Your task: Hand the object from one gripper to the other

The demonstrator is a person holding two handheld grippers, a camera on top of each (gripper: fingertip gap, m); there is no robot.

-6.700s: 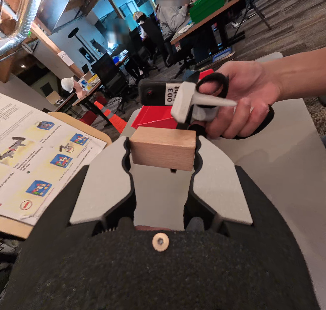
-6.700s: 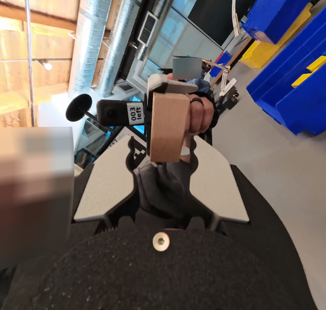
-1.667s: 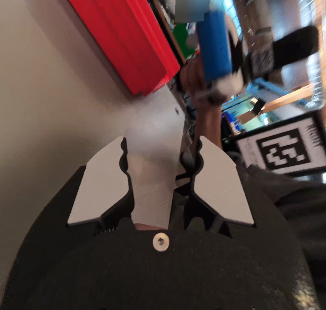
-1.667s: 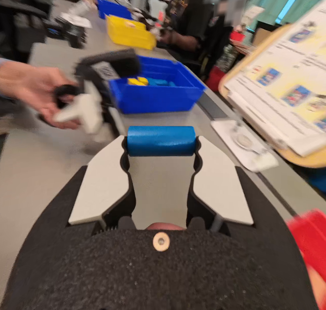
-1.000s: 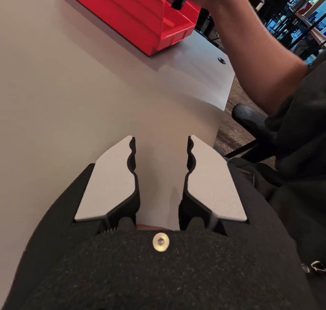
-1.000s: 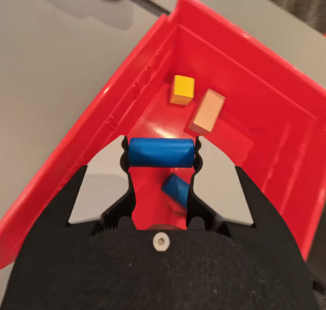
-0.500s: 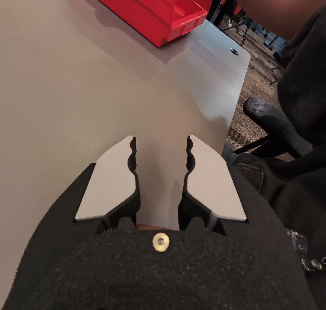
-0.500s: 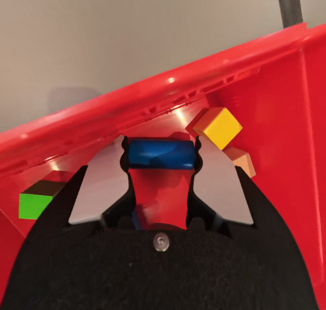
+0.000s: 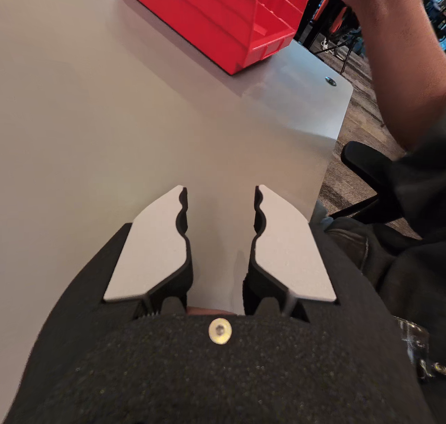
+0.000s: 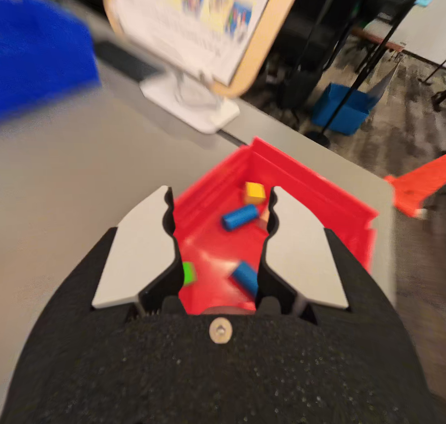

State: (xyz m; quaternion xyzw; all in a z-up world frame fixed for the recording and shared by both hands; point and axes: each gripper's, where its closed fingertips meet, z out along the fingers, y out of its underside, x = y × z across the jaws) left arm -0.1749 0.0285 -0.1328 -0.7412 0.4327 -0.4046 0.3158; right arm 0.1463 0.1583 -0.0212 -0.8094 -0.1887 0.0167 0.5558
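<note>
Red plastic bin [image 10: 284, 168] holds blue cylinders [image 10: 239, 217], a yellow cube [image 10: 254, 192] and seemingly a green block [image 10: 188, 276] beneath the empty, parted right gripper [image 10: 220, 193]; left gripper [image 9: 219, 190] likewise gapes empty.

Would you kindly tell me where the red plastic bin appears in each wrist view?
Left wrist view: the red plastic bin sits at the top centre, on the grey table.
Right wrist view: it lies centre-right, beyond the open right gripper, with coloured blocks inside.
Shared landmark: the grey table.
</note>
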